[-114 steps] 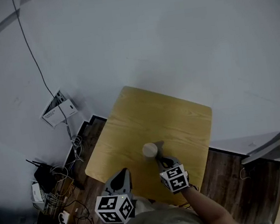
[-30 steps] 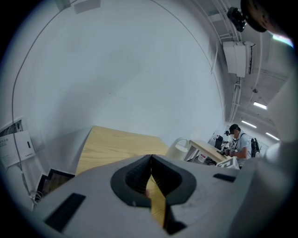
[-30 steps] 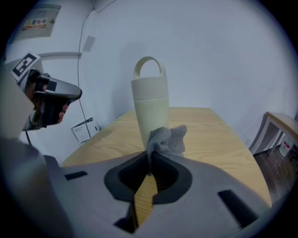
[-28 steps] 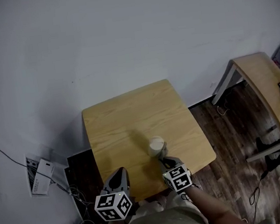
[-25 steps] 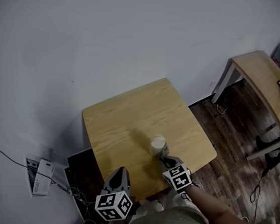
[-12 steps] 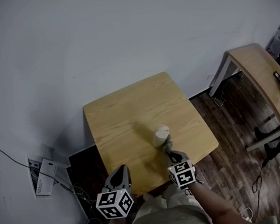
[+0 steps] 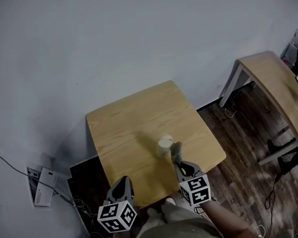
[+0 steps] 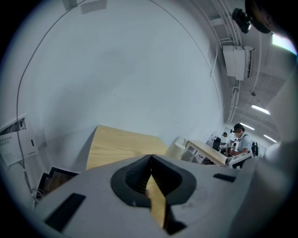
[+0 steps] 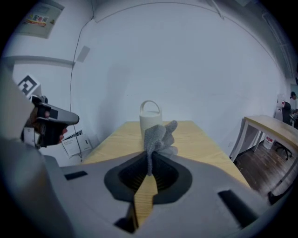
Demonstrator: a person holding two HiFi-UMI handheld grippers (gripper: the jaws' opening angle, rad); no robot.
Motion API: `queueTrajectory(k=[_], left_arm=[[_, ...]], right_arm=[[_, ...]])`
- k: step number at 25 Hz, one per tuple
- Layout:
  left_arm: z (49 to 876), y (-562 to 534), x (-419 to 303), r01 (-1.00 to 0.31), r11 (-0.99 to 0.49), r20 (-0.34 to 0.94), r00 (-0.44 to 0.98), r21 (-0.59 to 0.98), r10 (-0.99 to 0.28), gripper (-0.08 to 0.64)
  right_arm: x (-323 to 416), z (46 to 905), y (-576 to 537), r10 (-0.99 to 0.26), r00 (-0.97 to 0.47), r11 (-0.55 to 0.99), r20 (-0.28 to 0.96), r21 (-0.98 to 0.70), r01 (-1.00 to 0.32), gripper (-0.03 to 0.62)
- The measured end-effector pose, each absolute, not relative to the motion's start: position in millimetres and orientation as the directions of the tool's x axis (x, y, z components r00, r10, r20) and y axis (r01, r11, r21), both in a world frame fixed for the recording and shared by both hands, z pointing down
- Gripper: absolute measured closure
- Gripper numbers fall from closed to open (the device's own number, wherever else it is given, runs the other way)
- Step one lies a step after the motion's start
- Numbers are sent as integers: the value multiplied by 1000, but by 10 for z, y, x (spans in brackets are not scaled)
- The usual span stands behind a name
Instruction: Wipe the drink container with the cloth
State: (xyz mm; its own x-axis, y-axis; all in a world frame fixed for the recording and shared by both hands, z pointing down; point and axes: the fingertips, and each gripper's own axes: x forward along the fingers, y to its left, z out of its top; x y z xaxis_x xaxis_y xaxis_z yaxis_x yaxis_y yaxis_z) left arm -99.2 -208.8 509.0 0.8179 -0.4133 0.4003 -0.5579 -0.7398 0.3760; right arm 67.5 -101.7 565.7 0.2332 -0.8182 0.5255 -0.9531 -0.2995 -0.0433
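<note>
A white drink container (image 7: 164, 145) with a loop handle on its lid (image 9: 150, 120) stands upright near the middle of the wooden table (image 7: 123, 129). A grey cloth (image 7: 177, 150) sticks up from my right gripper (image 7: 181, 163), which is shut on it just right of and nearer than the container. In the right gripper view the cloth (image 9: 158, 137) hangs in front of the container, close to it; I cannot tell if they touch. My left gripper (image 7: 124, 181) hovers at the table's near edge, shut and empty (image 8: 150, 159), with the container (image 8: 176, 148) ahead to its right.
A second wooden table (image 7: 274, 81) stands at the right on the dark wood floor. A white box (image 7: 41, 185) and cables lie by the wall at the left. The left gripper (image 9: 52, 116) and the hand holding it show in the right gripper view.
The right gripper with the cloth has drawn back slightly from the container toward the near edge and to its right. The left gripper has stayed at the near edge.
</note>
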Motion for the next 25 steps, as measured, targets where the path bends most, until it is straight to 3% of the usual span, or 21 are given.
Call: queueTrajectory(k=[12,18,25], left_arm=[[5045,-2079,-952,-639,-686,414,761,348,-499,558],[5102,-2147,-837,-609,-718,422,779,337,-463,558],[5021,-2416,-746,-500,-800,409,840,331,-356,558]], right_arm=[[663,5256,-1032,-875,141,-219,464,-119,-968,578],[623,5207,-1170,-886,145,-213,440,-109,-971,578],[524,5281,-1356,-858,242,-319,454,-102,-942,578]])
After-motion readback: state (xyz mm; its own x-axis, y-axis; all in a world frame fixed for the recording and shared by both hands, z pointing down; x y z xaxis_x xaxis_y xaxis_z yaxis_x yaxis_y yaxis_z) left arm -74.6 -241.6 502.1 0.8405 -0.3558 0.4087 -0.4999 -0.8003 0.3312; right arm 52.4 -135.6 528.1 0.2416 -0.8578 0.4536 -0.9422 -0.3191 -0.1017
